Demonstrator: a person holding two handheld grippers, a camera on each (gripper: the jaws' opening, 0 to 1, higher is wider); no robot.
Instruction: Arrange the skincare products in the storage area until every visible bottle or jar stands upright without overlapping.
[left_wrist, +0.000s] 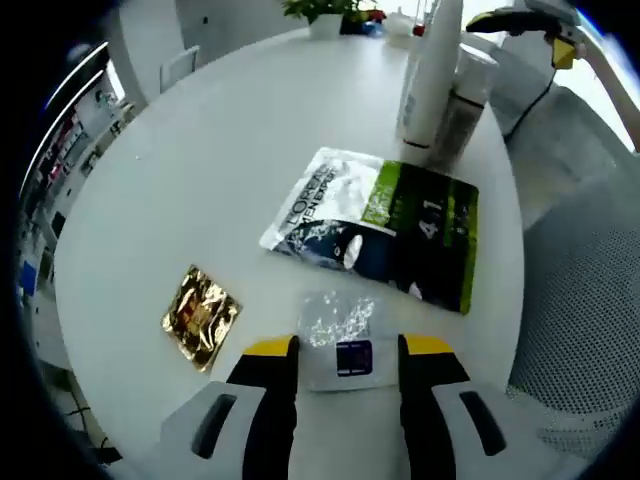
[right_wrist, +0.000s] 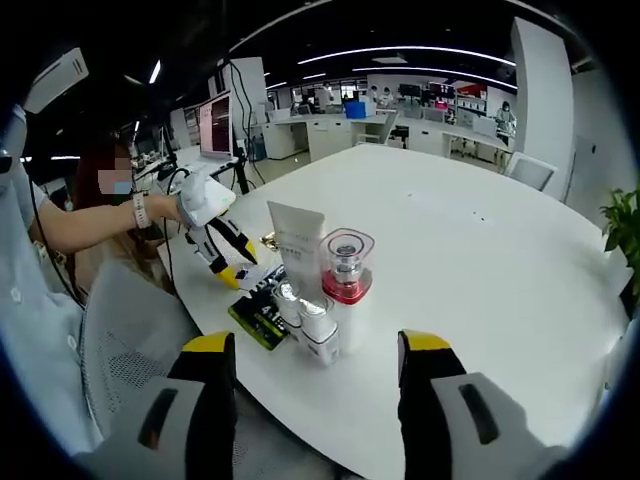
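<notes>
Lying flat between the parted left gripper (left_wrist: 348, 347), a clear crinkled plastic sachet (left_wrist: 340, 340) is resting on the round white table (left_wrist: 200, 170); beyond, a glossy green-and-black pouch (left_wrist: 385, 225), then upright white tubes (left_wrist: 432, 75). Right gripper (right_wrist: 320, 345) is hanging open before a red-based clear jar (right_wrist: 346, 265).

Bright overhead office light, fisheye-warped edges, soft shadows.
</notes>
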